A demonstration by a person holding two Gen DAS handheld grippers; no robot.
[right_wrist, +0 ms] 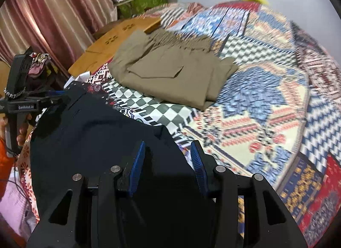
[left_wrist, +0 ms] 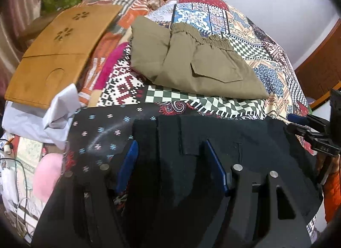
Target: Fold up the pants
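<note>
Black pants point(left_wrist: 245, 137) lie folded on the patterned bedspread at the near edge; they also show in the right wrist view point(right_wrist: 91, 133). My left gripper point(left_wrist: 170, 147) is open, its blue pads straddling the pants' left part. My right gripper point(right_wrist: 168, 154) is open over the pants' right edge, fabric between the jaws; it also shows in the left wrist view point(left_wrist: 307, 128) at the right. The left gripper shows in the right wrist view point(right_wrist: 53, 98) at the pants' far corner.
Folded khaki pants point(left_wrist: 202, 64) lie further back on the bed, also in the right wrist view point(right_wrist: 170, 71). A wooden lap table point(left_wrist: 59, 52) sits at the left. White cloth point(left_wrist: 53, 113), a pink item point(left_wrist: 46, 177) and cables lie near left. Striped curtain point(right_wrist: 53, 13) behind.
</note>
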